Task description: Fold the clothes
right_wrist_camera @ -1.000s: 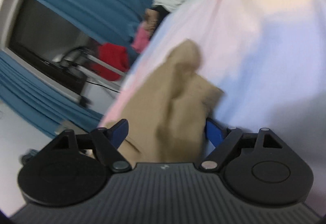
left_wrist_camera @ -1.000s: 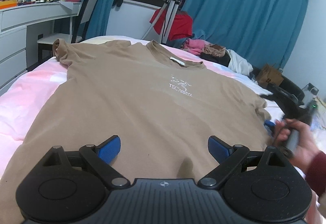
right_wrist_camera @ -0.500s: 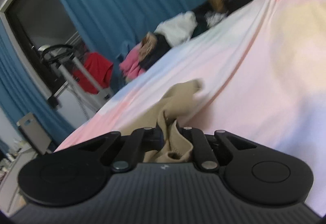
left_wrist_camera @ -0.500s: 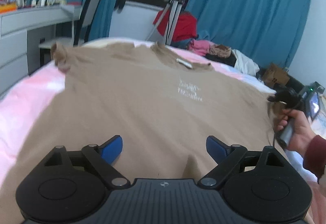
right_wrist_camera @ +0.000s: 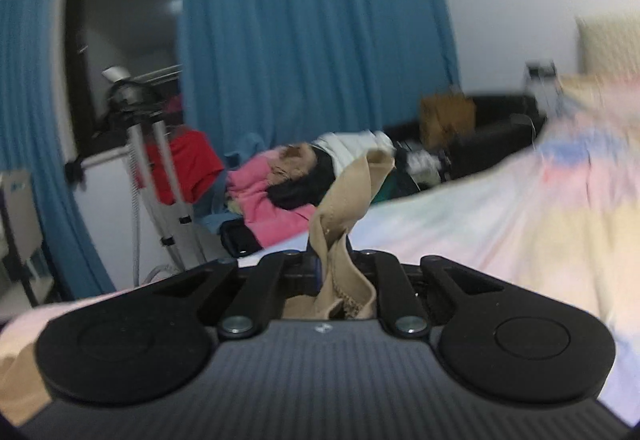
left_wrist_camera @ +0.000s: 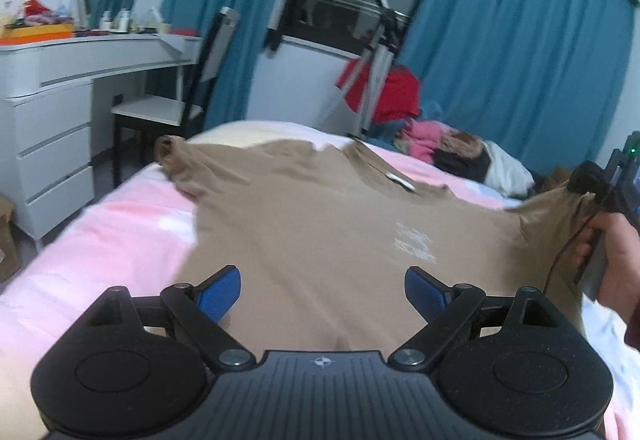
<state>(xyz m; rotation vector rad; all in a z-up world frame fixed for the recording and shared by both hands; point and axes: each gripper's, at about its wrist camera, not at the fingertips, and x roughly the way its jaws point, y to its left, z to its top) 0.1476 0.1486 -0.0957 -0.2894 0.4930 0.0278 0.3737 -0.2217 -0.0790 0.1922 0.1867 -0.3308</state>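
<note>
Tan T-shirt (left_wrist_camera: pixel 312 224): soft cotton, spread on pink bed (left_wrist_camera: pixel 100 240). Right tongs (right_wrist_camera: pixel 334 268) clamped on bunched sleeve; left tongs (left_wrist_camera: pixel 322 290) apart above hem. Far: clothes heap (left_wrist_camera: pixel 452 147), tripod (left_wrist_camera: pixel 376 63), blue curtains (left_wrist_camera: pixel 512 51); left, white dresser (left_wrist_camera: pixel 48 111), chair (left_wrist_camera: pixel 168 107).

T-shirt (left_wrist_camera: pixel 304 224) spread on the bed (left_wrist_camera: pixel 100 240) ahead of my left gripper (left_wrist_camera: pixel 322 290), its far right sleeve lifted off the bed in my right gripper (right_wrist_camera: pixel 334 272), dresser (left_wrist_camera: pixel 52 111) and chair (left_wrist_camera: pixel 172 95) left of the bed, clothes pile (left_wrist_camera: pixel 452 151) beyond it.
</note>
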